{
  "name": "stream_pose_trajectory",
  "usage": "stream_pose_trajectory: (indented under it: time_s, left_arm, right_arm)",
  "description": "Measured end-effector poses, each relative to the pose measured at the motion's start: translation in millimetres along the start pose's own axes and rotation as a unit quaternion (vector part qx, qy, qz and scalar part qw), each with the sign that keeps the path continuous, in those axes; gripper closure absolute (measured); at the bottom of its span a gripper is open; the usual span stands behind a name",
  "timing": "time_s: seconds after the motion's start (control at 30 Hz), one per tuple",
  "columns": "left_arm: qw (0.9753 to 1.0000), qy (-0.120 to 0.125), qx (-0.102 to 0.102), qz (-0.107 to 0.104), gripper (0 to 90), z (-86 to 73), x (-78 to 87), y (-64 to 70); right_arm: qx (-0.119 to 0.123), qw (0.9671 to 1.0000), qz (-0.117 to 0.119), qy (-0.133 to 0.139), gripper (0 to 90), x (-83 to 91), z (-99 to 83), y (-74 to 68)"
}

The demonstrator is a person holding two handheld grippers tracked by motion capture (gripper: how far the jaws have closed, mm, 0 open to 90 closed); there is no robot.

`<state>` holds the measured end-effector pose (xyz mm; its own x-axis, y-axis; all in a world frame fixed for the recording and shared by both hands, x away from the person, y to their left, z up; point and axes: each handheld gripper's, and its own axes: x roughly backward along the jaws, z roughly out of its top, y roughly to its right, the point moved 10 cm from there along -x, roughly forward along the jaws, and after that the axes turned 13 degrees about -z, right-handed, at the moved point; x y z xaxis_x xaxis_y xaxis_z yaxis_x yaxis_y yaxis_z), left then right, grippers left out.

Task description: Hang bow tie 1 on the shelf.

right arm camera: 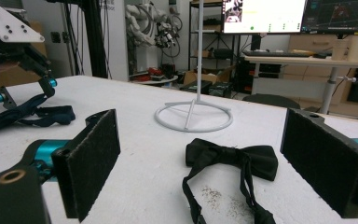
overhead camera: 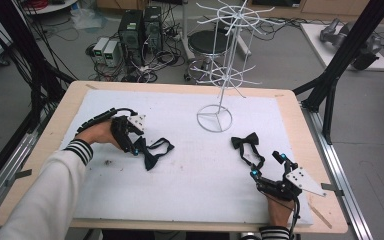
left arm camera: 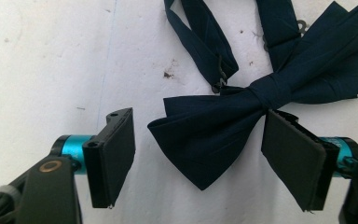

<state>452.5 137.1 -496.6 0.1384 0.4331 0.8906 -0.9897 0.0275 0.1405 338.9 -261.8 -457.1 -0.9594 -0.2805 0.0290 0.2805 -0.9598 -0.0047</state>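
My left tool (left arm camera: 198, 154) stands wide over the navy bow tie (left arm camera: 242, 116) toward the surface's (overhead camera: 200, 185) left edge; jaws flank one wing. My right tool (right arm camera: 200, 163) gapes wide near the front right corner; the black bow tie (right arm camera: 230, 161) lies just ahead.

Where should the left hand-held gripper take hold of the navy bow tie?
Probably at the center knot of the navy bow tie: it is the narrowest, firmest part, while the wings lie flat and floppy on the white mat. Come straight down from above; the open left hand-held gripper straddles one wing, so shift toward the knot.
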Motion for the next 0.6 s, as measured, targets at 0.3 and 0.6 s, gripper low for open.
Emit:
stream_pose_trajectory:
  time_s: [0.3, 0.6]
  left_arm:
    - [1.0, -0.003, 0.008, -0.004, 28.2, -3.5, -0.2, 0.2]
    - [0.9998, -0.014, 0.001, -0.011, 32.9, -3.6, -6.4, 0.4]
  right_arm:
    - [0.001, 1.0, 0.0, -0.001, 11.1, 0.1, -0.2, 0.3]
    - [0.0, 1.0, 0.0, -0.001, 11.1, 0.1, -0.1, 0.3]
